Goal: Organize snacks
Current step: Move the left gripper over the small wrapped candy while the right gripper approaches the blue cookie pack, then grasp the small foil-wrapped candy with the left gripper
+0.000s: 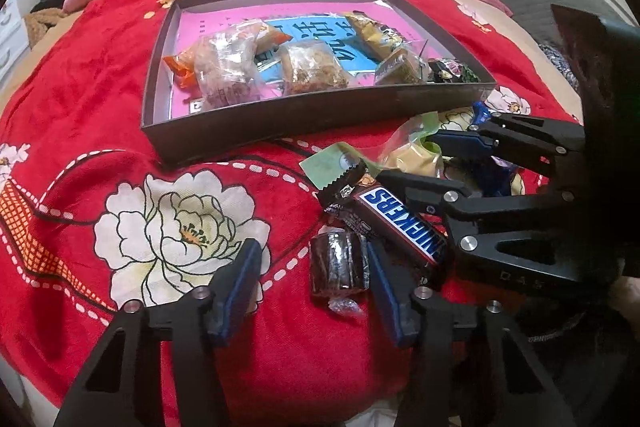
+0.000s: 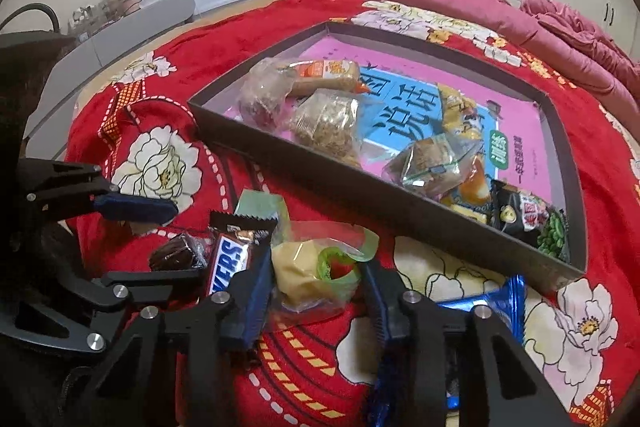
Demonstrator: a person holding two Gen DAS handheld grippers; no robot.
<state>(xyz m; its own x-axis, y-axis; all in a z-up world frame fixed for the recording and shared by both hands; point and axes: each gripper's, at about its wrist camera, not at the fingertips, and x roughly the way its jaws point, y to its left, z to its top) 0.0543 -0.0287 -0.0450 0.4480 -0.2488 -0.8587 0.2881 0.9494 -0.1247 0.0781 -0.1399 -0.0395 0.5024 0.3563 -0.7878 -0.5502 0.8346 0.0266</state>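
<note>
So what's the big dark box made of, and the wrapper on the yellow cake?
The box looks like cardboard with a matte dark grey finish: thin, flat, straight walls with no shine. The wrapper on the yellow cake looks like thin clear plastic film with green print: you can see the cake through it, and it crinkles and glints.

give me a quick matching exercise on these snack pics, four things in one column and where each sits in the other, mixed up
Things
1. brown Snickers bar
2. dark round wrapped cake
3. yellow pastry in a clear green-edged bag
4. black packet with green beans printed on it

Places
A. between the right gripper's fingers
B. inside the shallow dark cardboard tray
C. on the red floral blanket, between the two other loose snacks
D. between the left gripper's fingers

Pairs: 1-C, 2-D, 3-A, 4-B
</note>
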